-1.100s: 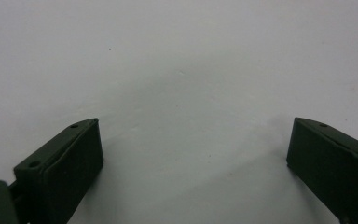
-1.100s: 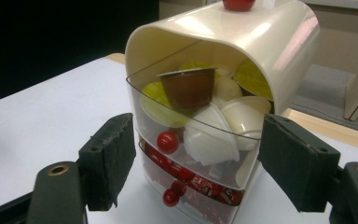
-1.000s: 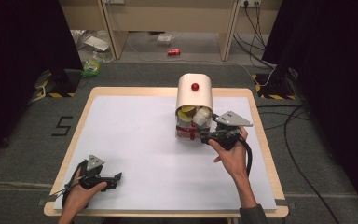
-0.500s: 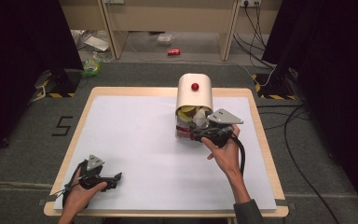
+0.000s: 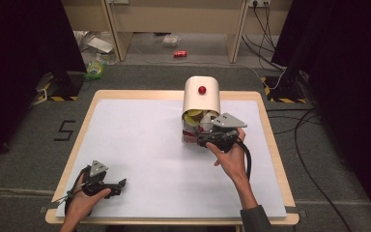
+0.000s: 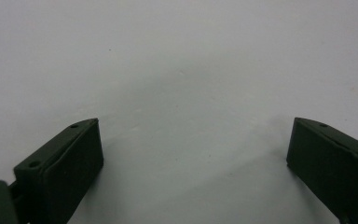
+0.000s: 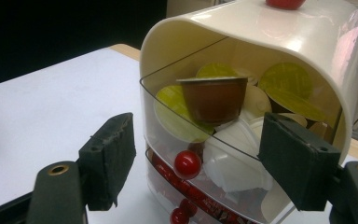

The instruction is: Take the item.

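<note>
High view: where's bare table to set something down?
Free: the broad white stretch between the left gripper at the near-left corner and the capsule dispenser, plus the far-left area. Crowded: right of centre, where the right gripper sits at the dispenser's open front.

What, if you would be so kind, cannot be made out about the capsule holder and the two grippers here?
- Capsule holder: lower drawer's contents, cut off by the bottom edge of the right gripper view.
- Its back: hidden by the cream hood in the high view.
- Left gripper: fingers too small in the high view.
- Right gripper: fingers blurred in the high view.
</note>
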`<state>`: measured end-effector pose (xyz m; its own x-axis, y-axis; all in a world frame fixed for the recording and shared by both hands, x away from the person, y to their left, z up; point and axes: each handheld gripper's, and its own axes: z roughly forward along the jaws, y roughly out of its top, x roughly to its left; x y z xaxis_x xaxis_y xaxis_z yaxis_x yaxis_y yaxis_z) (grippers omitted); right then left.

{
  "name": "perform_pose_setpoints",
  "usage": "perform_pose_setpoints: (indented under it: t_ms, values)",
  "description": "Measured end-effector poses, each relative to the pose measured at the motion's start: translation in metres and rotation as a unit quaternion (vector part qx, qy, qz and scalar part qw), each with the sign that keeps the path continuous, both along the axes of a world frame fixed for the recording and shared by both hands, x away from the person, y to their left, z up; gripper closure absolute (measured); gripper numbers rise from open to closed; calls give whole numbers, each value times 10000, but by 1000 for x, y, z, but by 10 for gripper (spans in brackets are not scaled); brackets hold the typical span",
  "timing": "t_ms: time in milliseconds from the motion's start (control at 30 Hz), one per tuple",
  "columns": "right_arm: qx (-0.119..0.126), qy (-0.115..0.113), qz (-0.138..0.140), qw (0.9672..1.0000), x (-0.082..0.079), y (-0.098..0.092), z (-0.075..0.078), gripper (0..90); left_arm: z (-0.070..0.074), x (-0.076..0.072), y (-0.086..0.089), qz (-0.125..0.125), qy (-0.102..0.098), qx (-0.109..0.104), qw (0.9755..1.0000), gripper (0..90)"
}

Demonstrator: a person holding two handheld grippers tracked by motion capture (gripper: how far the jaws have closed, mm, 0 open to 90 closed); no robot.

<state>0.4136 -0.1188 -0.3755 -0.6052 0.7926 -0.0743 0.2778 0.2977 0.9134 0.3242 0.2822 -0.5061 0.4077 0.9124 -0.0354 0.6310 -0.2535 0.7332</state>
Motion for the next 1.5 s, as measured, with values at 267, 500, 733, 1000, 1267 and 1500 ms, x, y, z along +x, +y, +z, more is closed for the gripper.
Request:
perform_pose_setpoints:
  t_ms: [267, 500, 733, 1000, 1267, 1500]
  values:
    - [-55, 18, 28, 10000, -3, 0, 2, 278, 0, 0, 0, -2, 3, 2, 10000, 28]
    - [-55, 41, 56, 10000, -6, 0, 3, 285, 0, 0, 0, -1, 2, 4, 10000, 28]
    - [-69, 94, 77, 9999, -8, -2, 4, 306, 0, 0, 0, -2, 3, 0, 10000, 28]
    - [-120, 136, 164, 9997, -15, -4, 6, 326, 0, 0, 0, -1, 0, 2, 10000, 28]
    - [-186, 157, 256, 9994, -24, -5, 5, 331, 0, 0, 0, -2, 2, 3, 10000, 28]
    - [-284, 124, 320, 9990, -33, -6, 4, 336, 0, 0, 0, 0, 1, 2, 10000, 28]
